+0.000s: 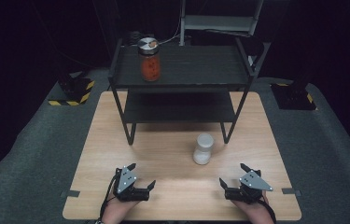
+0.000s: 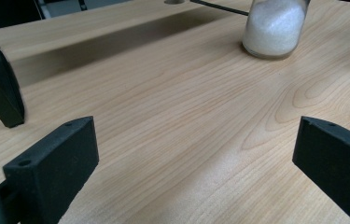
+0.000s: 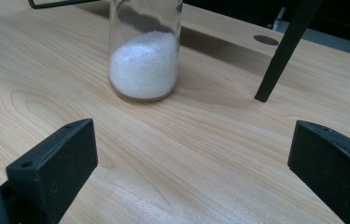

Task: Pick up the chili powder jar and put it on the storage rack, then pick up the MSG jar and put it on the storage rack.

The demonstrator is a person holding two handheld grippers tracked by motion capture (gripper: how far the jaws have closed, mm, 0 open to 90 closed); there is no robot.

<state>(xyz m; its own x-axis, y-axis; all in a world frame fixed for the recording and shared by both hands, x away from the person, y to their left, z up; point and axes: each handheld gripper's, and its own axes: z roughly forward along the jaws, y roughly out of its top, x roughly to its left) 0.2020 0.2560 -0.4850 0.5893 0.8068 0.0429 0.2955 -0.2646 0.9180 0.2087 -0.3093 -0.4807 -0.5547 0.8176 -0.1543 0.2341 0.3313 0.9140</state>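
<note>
Broadly, the wooden tabletop (image 1: 172,154) carries everything, and a black two-tier shelf rack (image 1: 182,70) stands on its far half. One rack foot (image 2: 4,100) shows ahead and to the left of the left jaws in the left gripper view; another foot (image 3: 280,60) stands ahead and to the right of the right jaws in the right gripper view.

Both hands come in from the near edge, each with its forearm low and its palm wrapped round the gripper body. The left gripper (image 1: 142,176) lies near the tabletop's near-left part, tilted so that its grey plate faces up and its jaws point forward and toward the middle. The right gripper (image 1: 232,173) mirrors it at the near right, also angled inward. Each pair of jaws stands wide apart and holds nothing, with bare wood between them.

A jar of orange-red contents (image 1: 150,59) with a metal lid stands upright on the rack's top shelf, far ahead of the left jaws.

The glass jar of white grains (image 1: 203,149) stands upright on the tabletop, ahead of both grippers and between them, nearer the right one. It sits ahead and right of the left jaws (image 2: 273,28), and ahead and slightly left of the right jaws (image 3: 144,56), apart from both.

No label or writing can be read on either jar.
</note>
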